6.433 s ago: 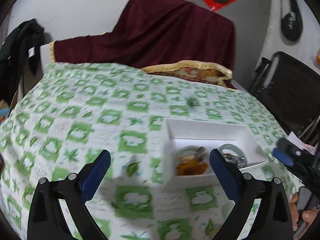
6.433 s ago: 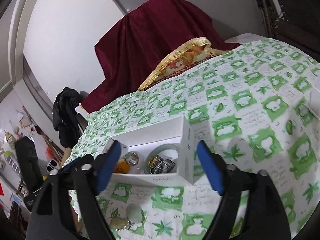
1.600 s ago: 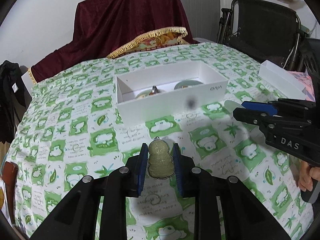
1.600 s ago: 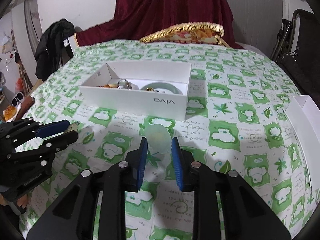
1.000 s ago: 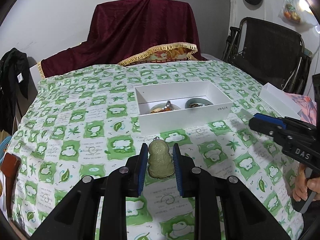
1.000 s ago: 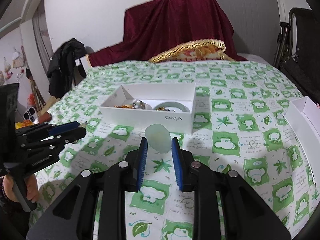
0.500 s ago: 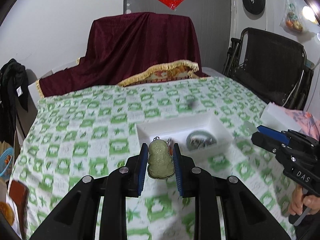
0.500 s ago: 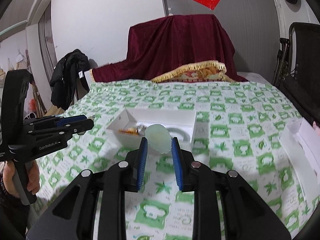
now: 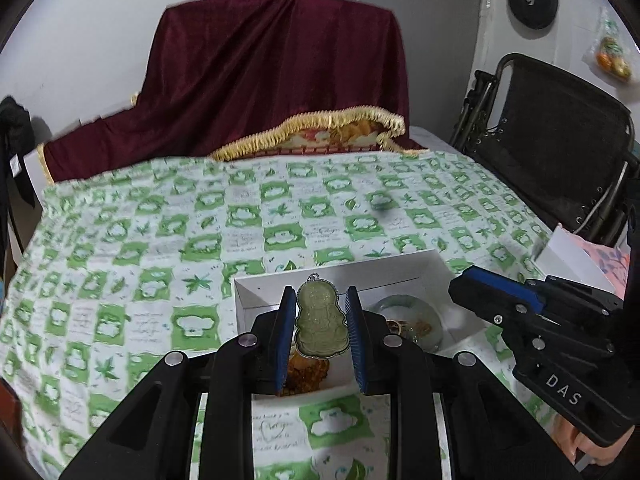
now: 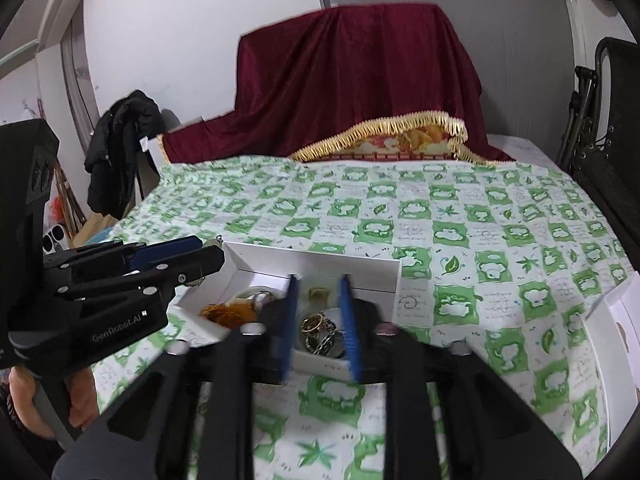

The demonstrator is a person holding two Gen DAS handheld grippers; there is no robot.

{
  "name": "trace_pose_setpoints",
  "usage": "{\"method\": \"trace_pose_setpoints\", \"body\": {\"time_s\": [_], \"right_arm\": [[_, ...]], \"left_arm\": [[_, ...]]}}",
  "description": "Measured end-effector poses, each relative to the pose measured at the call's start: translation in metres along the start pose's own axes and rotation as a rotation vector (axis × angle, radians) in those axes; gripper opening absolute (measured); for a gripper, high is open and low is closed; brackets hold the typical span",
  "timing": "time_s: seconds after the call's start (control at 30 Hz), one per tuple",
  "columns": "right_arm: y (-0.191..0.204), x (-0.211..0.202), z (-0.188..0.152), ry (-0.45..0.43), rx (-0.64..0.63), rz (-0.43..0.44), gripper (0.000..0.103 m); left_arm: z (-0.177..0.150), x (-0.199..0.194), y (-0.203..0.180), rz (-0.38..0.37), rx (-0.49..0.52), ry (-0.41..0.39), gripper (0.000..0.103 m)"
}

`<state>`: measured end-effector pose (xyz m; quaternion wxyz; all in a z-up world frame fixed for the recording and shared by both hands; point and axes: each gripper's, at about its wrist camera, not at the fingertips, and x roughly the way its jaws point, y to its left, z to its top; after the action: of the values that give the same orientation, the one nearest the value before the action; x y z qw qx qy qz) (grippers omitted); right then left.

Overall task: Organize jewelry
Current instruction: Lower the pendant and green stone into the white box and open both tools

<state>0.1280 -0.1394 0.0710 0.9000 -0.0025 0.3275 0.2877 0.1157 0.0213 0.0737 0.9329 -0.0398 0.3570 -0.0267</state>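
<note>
Pendant, carved green stone in a metal rim: held upright between the fingers of my left gripper, clamped on both edges, same narrow grip as a second ago. Only its place had changed. It had come from over the checked cloth on the near side of the white box to directly above the box's left half.

My right gripper had travelled likewise and hung over the box's right half. Its fingers were closing. A pale green stone showed between them, but motion blur kept me from telling whether the pads still pressed it or it had slipped free.

Judgement: both pieces had reached the box, so the carry was over and only the letting go remained.

Box contents:
- amber beads, left end
- pale green bangle, right end
- rings and chain, inside the bangle

A second white box sat well to the right of the first on the surface; what it held was out of sight.
</note>
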Motion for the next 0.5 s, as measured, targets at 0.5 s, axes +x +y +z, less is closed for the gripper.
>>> {"method": "trace_pose_setpoints", "body": {"time_s": [0.5], "right_arm": [[-0.012,0.032,-0.003,0.051,0.047,0.001,0.013]], "left_arm": [[-0.004,0.039,0.015,-0.01,-0.042,0.076,0.025]]}}
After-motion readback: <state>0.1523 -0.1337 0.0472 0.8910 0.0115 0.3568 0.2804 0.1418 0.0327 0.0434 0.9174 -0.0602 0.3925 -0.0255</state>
